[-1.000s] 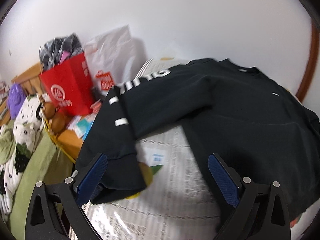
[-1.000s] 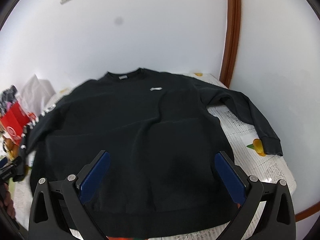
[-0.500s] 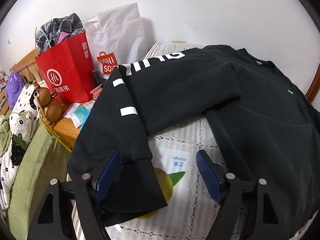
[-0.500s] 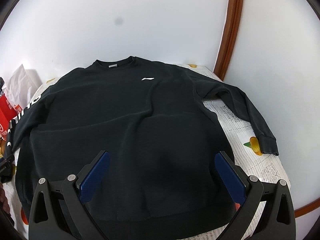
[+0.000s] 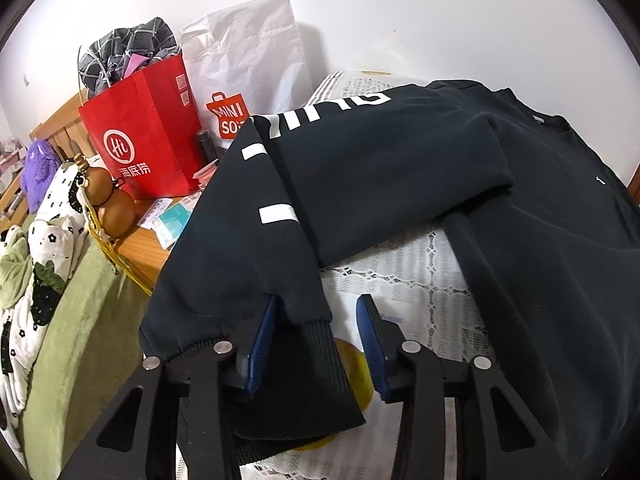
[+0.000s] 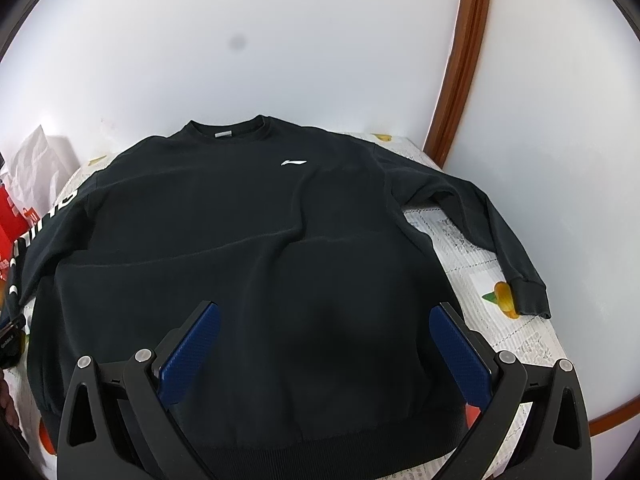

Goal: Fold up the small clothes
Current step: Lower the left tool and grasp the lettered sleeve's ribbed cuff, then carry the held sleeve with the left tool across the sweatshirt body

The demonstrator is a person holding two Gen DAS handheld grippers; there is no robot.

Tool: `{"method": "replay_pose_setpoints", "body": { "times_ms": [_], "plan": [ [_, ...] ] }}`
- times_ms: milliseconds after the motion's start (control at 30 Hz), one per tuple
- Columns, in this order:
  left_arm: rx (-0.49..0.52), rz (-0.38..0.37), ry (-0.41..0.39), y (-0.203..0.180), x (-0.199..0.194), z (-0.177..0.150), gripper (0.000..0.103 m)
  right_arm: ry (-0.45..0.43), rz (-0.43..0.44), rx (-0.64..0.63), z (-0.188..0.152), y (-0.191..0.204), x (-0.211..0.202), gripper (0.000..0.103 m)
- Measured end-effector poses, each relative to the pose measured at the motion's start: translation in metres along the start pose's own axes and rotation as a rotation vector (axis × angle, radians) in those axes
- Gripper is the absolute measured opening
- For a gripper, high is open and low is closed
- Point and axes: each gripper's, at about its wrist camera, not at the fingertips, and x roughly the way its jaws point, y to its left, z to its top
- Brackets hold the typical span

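- A black sweatshirt (image 6: 256, 248) lies face up and spread flat on a table covered by a white patterned cloth (image 6: 472, 256) printed with yellow fruit.
- Its collar points toward the white wall, and a small white logo (image 6: 294, 162) sits on the chest.
- In the right wrist view, the right gripper (image 6: 324, 340) hovers over the lower middle of the sweatshirt, its blue-padded jaws spread wide with nothing between them.
- The sleeve on that view's right (image 6: 492, 232) lies stretched out along the table edge, its cuff beside a printed fruit.
- In the left wrist view, the left gripper (image 5: 318, 342) is at the ribbed cuff (image 5: 304, 376) of the other sleeve (image 5: 256, 216), which bears white bars and lettering.
- Its jaws stand at a narrow gap astride the cuff; the left pad touches the fabric, the right pad is apart from it, so it is not clamped.
- This sleeve bends at the elbow and drapes off the table's left edge.
- Beyond it stand a red paper bag (image 5: 144, 140) holding checked cloth and a white shopping bag (image 5: 248, 60).
- Two brown gourds (image 5: 108, 196) rest on a wooden surface (image 5: 148, 248) beside the red paper bag.
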Motion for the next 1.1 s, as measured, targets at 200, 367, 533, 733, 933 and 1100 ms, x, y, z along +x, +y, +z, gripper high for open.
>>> {"method": "replay_pose_setpoints", "body": {
  "times_ms": [200,367,533,733,933,1100],
  "plan": [
    [0.016,0.028,-0.002,-0.001,0.002,-0.001,0.027,0.007,-0.003,-0.001,-0.001,0.002,0.002,0.103],
    [0.033,0.037,-0.008,-0.001,0.001,-0.002,0.025,0.016,-0.006,-0.011,-0.002,0.004,0.005,0.103],
    [0.04,0.039,-0.013,-0.001,0.001,-0.003,0.025,0.018,-0.003,-0.014,-0.002,0.005,0.006,0.103],
    [0.04,0.034,-0.01,0.0,0.001,-0.003,0.025,0.027,-0.001,-0.021,-0.005,0.007,0.008,0.103],
    [0.032,0.038,-0.015,0.0,0.002,-0.004,0.026,0.03,0.003,-0.026,-0.009,0.01,0.01,0.103],
    [0.033,0.048,-0.023,-0.002,0.002,-0.006,0.026,0.032,0.012,-0.029,-0.011,0.012,0.01,0.103]
  ]
}}
